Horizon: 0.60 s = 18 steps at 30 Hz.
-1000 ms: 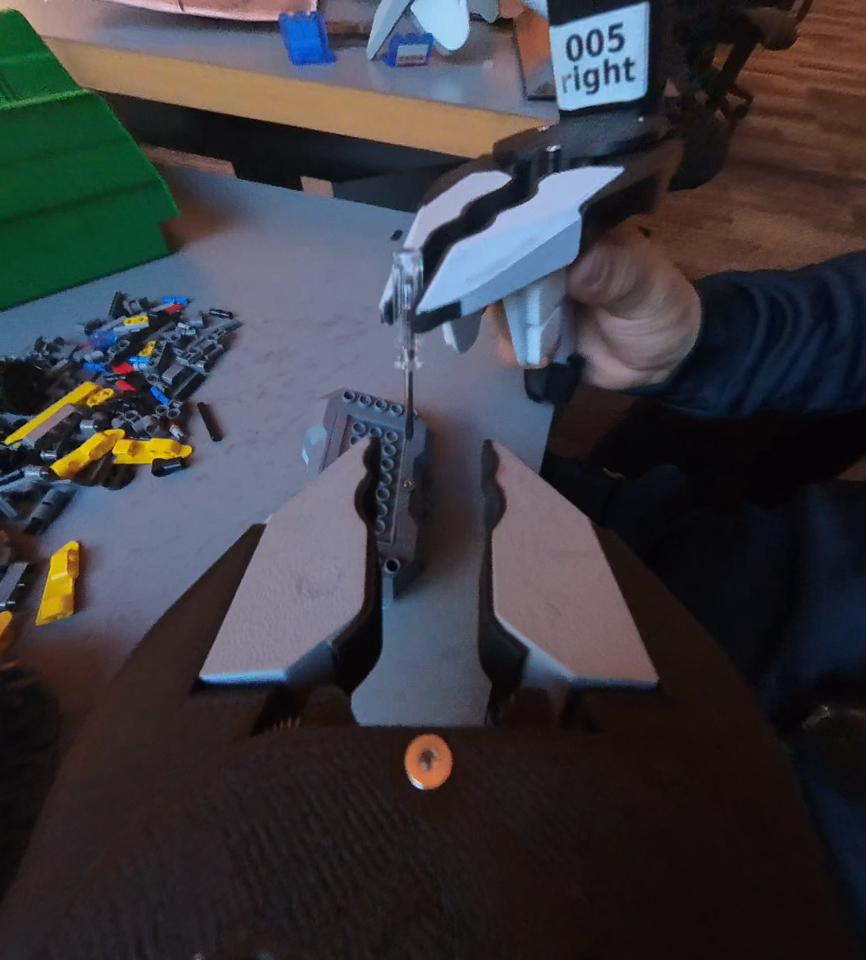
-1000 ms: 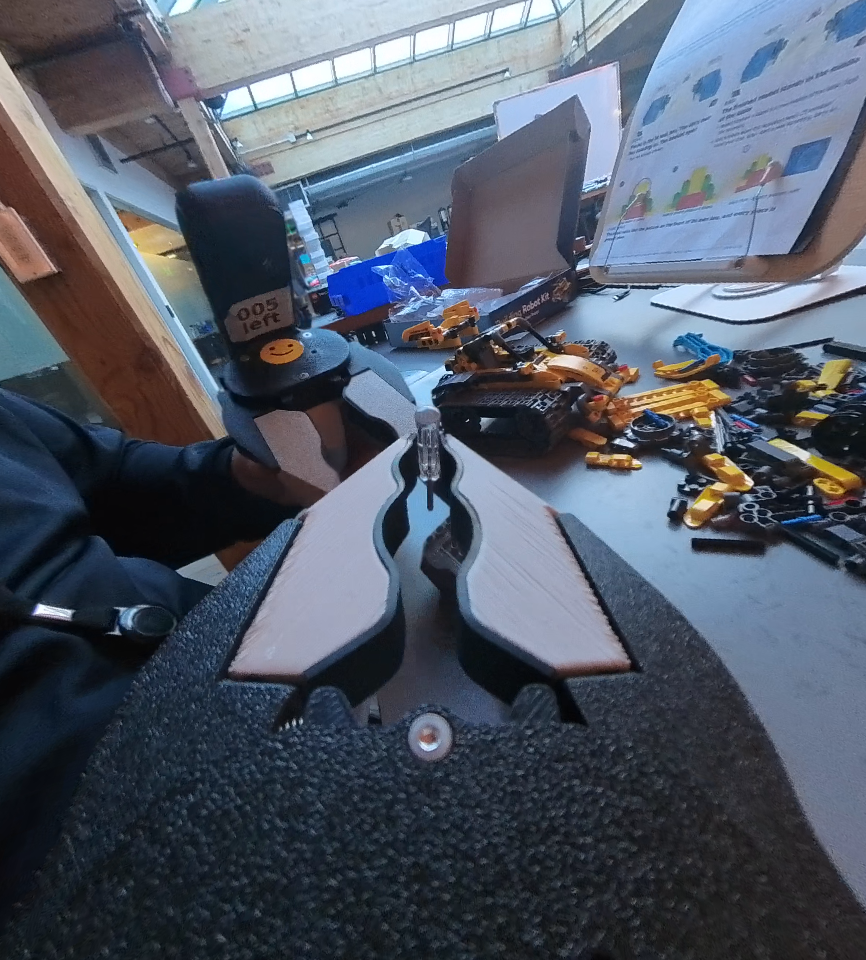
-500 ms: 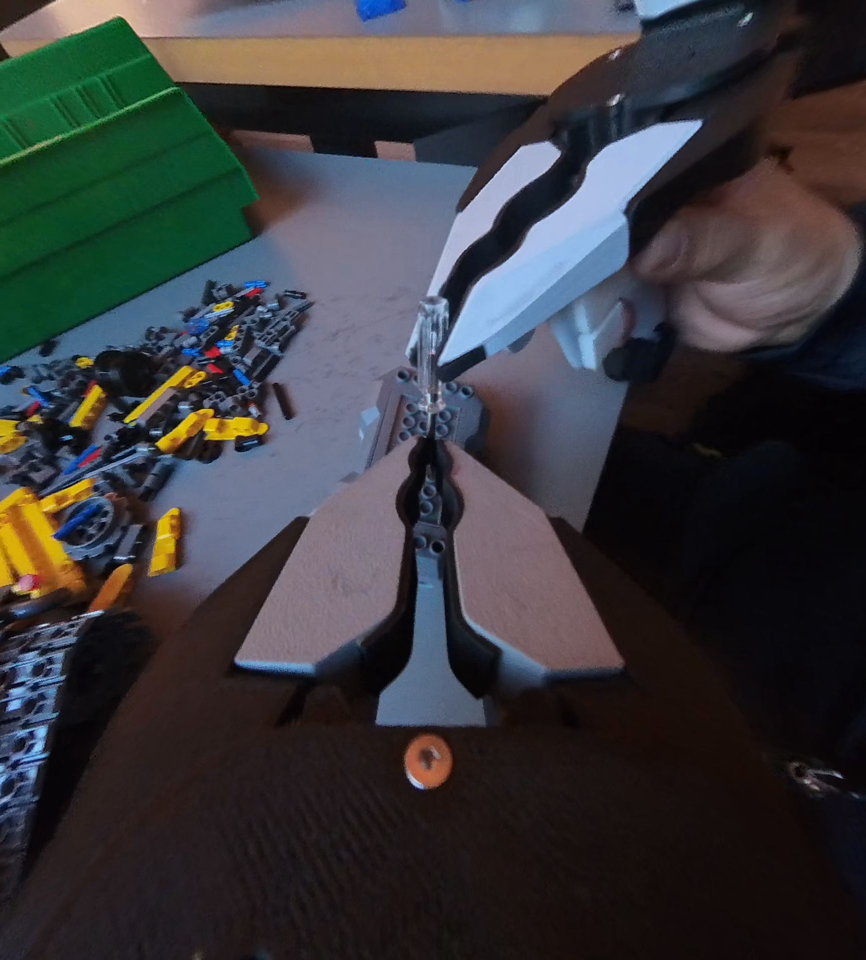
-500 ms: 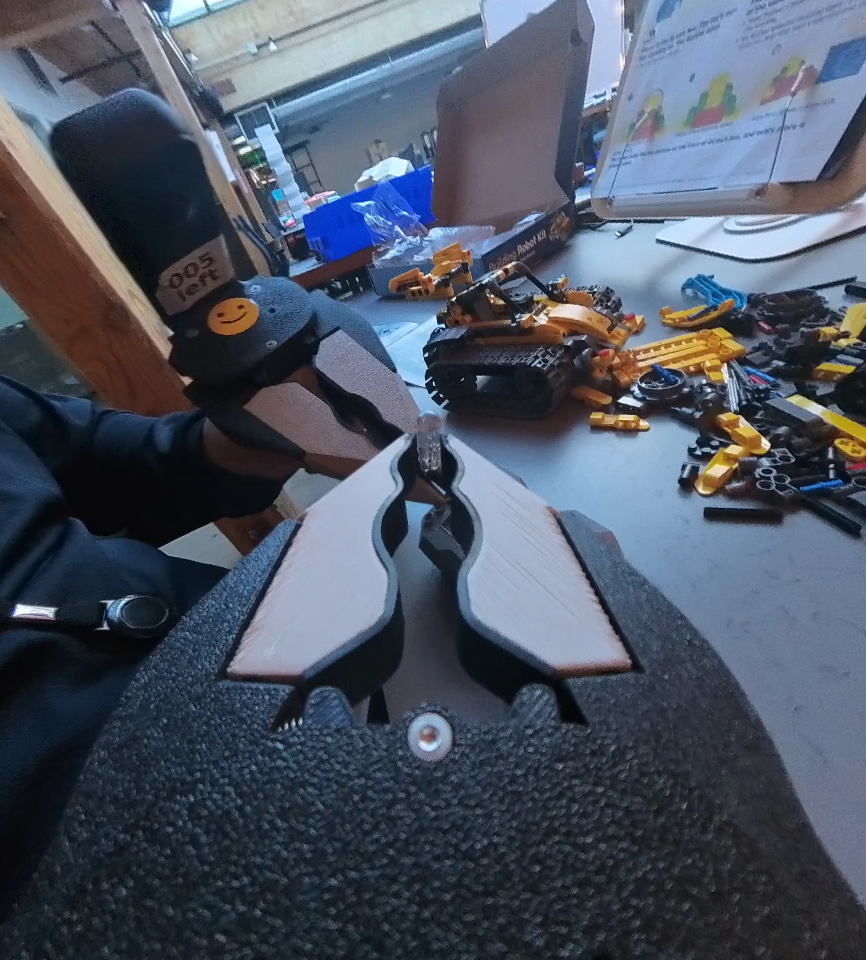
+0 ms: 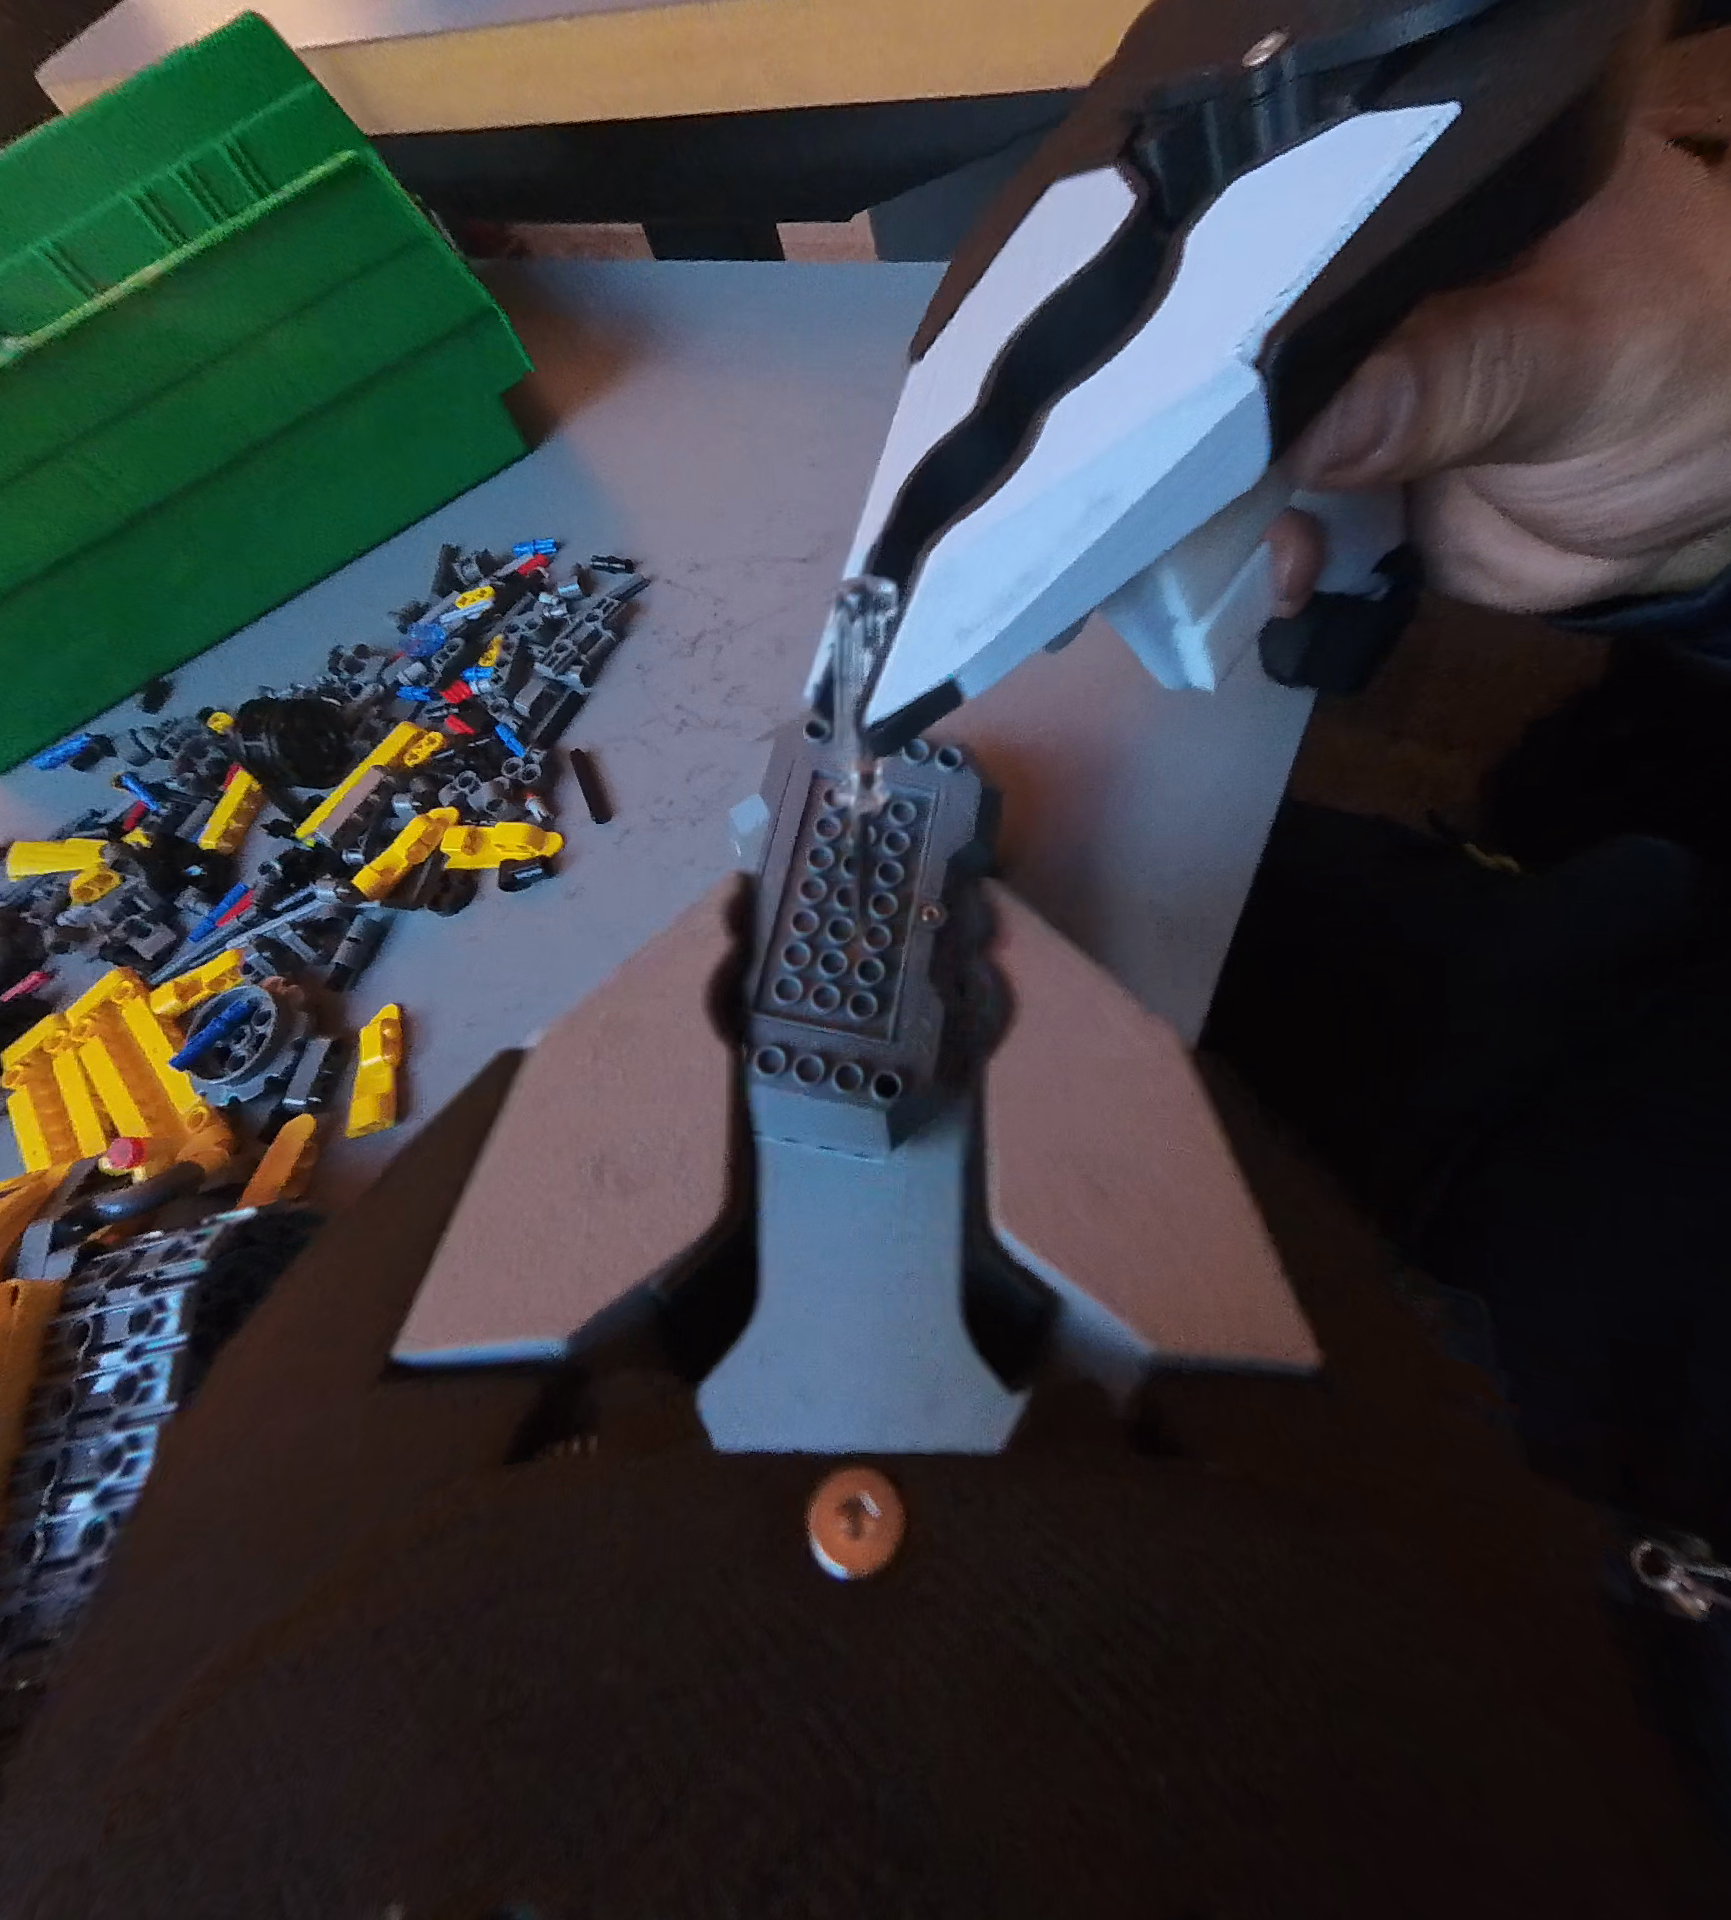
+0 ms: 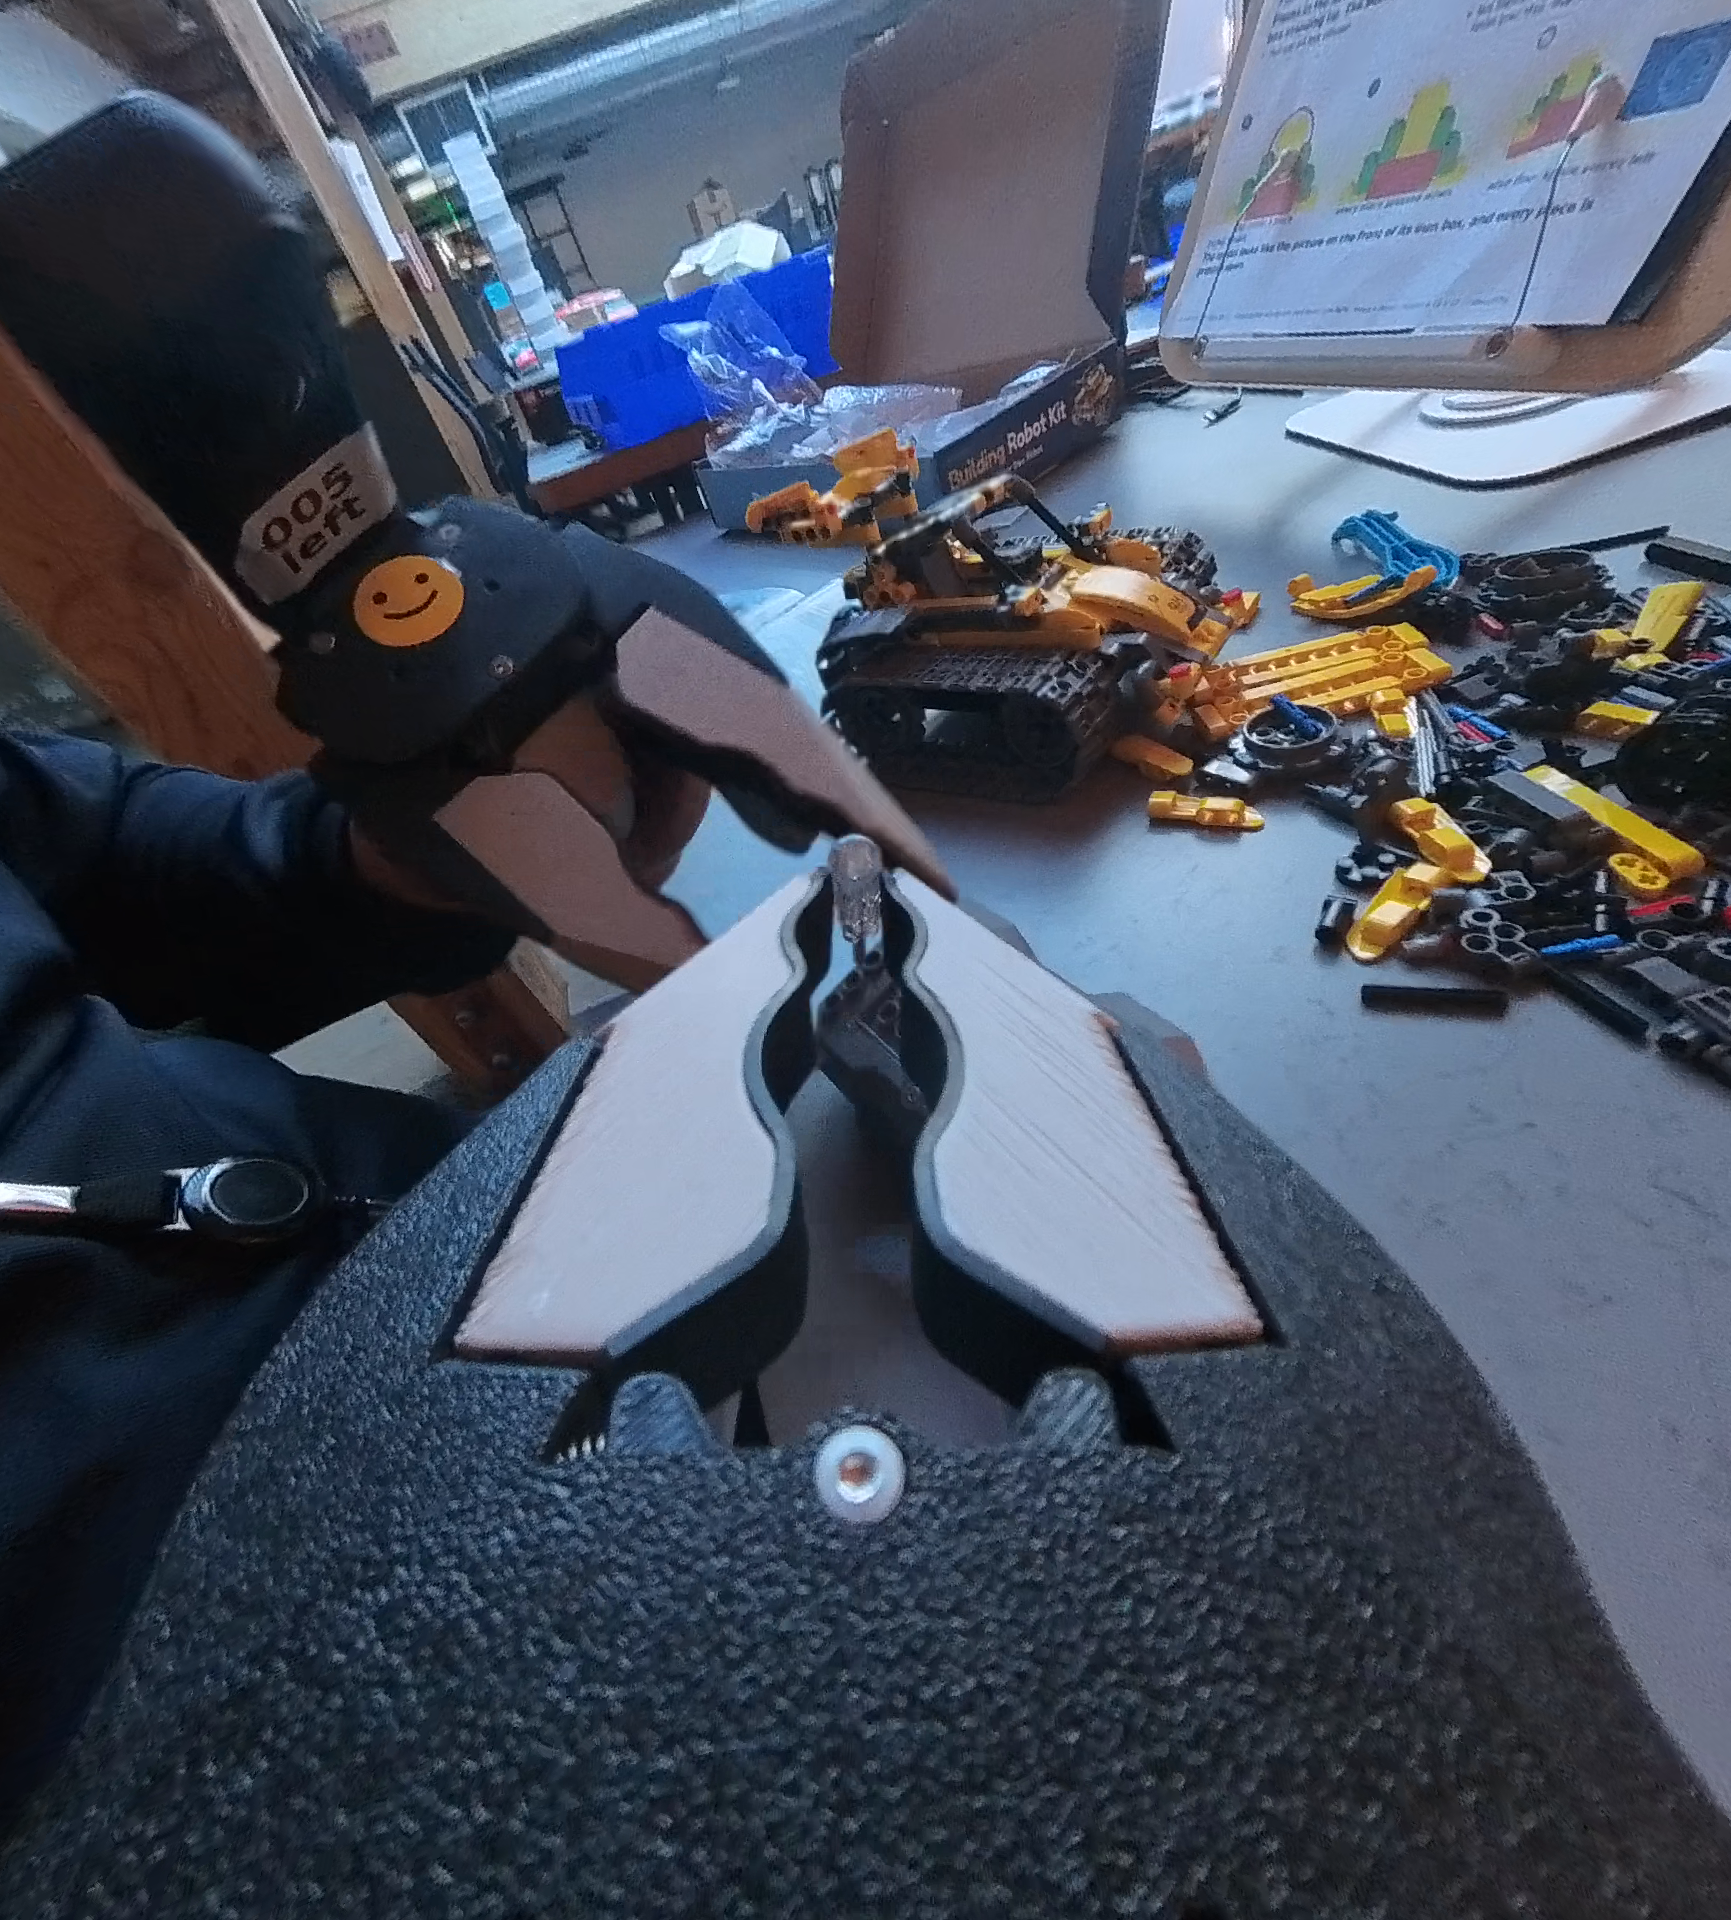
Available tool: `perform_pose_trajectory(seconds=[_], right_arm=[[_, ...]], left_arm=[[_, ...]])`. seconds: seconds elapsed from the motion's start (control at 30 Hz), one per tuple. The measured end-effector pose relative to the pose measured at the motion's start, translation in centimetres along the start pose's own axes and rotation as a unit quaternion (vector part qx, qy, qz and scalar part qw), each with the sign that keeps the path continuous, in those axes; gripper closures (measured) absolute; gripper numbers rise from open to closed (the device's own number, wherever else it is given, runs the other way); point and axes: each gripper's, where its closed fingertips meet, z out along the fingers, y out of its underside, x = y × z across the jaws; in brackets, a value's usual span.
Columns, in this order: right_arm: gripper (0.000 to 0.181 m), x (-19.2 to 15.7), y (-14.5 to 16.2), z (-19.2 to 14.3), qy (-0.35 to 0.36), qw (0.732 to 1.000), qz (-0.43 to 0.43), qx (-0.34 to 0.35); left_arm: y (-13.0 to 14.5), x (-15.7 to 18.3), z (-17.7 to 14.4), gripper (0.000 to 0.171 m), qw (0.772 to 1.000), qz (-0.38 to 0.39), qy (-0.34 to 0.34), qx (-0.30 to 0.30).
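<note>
Widened since before, left gripper clasps grey block; right gripper pinches clear pin; loose bricks beside.

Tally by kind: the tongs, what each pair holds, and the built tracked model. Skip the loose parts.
Tongs: 2, left tongs and right tongs
Block: 1, grey, clamped in the left tongs
Screwdriver: 1, clear handle, in the right tongs, tip on the block
Tracked model: 1
Total: 5

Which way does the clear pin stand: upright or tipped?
Roughly upright: the clear pin, pinched in the right gripper, points down onto the grey studded block.
</note>
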Motion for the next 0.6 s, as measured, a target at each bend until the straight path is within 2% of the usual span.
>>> perform_pose_trajectory(seconds=[0.03, 0.1, 0.17, 0.27, 0.3, 0.37, 0.6], right_arm=[[0.173, 0.1, 0.0, -0.2, 0.003, 1.000, -0.006, -0.012], [0.173, 0.3, 0.3, -0.5, 0.012, 0.999, -0.027, -0.044], [0.173, 0.5, 0.7, -0.7, 0.027, 0.995, -0.052, -0.075], [0.173, 0.4, 1.1, -0.6, 0.045, 0.990, -0.086, -0.099], [0.173, 0.3, 1.2, -0.6, 0.048, 0.989, -0.095, -0.106], [0.173, 0.2, 1.6, -0.5, 0.050, 0.986, -0.105, -0.120], [0.173, 0.9, 1.6, -0.9, 0.071, 0.985, -0.110, -0.114]], left_arm=[[0.2, -0.1, 0.1, 0.118, 1.000, -0.007, 0.007, -0.006], [1.1, -0.8, 0.3, 0.102, 1.000, -0.010, 0.010, -0.023], [1.9, -0.9, 0.5, 0.097, 0.999, -0.016, 0.026, -0.035], [2.7, -0.3, 1.1, 0.099, 0.997, -0.032, 0.057, -0.043], [3.0, -0.4, 1.3, 0.098, 0.997, -0.034, 0.054, -0.046], [3.7, -0.8, 1.6, 0.106, 0.997, -0.031, 0.043, -0.057], [3.6, -0.9, 1.8, 0.105, 0.999, -0.025, 0.032, -0.033]])
